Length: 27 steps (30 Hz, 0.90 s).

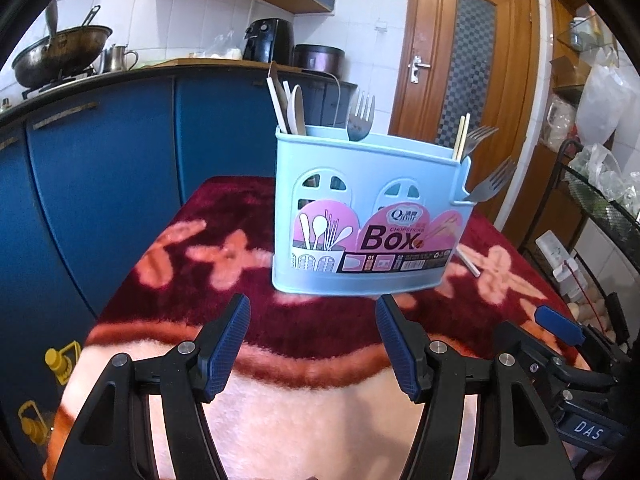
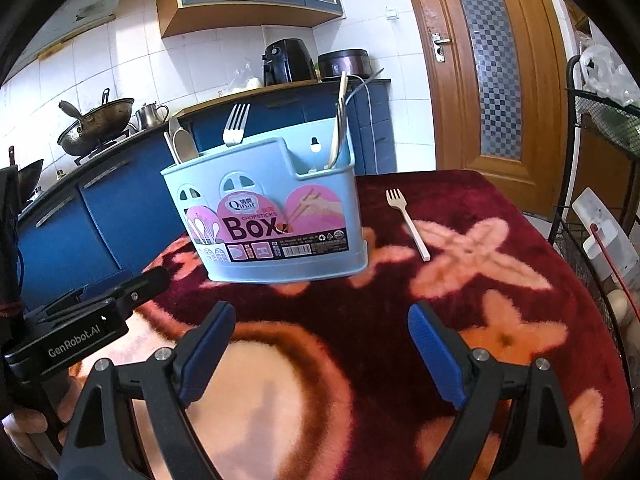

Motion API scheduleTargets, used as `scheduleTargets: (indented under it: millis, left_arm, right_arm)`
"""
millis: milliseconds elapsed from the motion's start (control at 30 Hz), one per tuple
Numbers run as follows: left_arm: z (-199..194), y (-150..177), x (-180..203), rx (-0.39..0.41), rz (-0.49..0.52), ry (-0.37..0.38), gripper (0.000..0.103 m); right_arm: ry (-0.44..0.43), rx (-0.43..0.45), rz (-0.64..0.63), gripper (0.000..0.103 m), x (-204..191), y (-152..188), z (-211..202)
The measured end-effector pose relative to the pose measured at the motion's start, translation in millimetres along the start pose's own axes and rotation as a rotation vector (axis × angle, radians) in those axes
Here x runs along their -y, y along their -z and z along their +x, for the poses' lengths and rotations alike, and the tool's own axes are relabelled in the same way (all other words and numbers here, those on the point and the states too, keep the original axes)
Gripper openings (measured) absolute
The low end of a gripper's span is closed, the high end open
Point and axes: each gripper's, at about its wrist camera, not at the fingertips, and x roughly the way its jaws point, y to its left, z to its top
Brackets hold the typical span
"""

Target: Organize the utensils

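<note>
The blue utensil box [image 2: 264, 216] stands upright on the worktop [image 2: 500, 320], which has a red flowery cloth on it. Forks [image 1: 361, 114] and spoons [image 2: 185, 145] stick up out of it. One white fork [image 2: 406, 220] lies flat just right of the box. Both the left tongs [image 1: 313, 344] and the right tongs [image 2: 322, 354] are spread apart (nothing in them), hanging near the box.

Both the left gripper [image 1: 313, 346] and right gripper [image 2: 322, 354] have black frames, blue ribbed pads, silver screws.
</note>
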Motion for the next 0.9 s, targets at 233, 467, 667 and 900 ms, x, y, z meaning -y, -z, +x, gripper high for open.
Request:
scheduleTargets:
  millis: [233,467,667,900]
  left_arm:
    - [0.6,1.2,3.2,-0.002,0.011,-0.003,0.067]
    - [1.6,1.8,2.9,-0.002,0.005,-0.006,0.067]
    - [1.5,1.9,2.7,-0.002,0.008,-0.004,0.067]
    - [1.2,1.6,2.6,-0.001,0.006,0.0,0.067]
  right_arm:
    - [0.0,-0.007,0.004,0.09,0.7,0.5,0.5]
    - [0.0,-0.013,0.011,0.09,1.3,1.2,2.1]
    - [0.0,-0.014,0.01,0.09,1.3,1.5,2.3]
    - [0.0,-0.017,0.015,0.09,1.8,2.8,2.9]
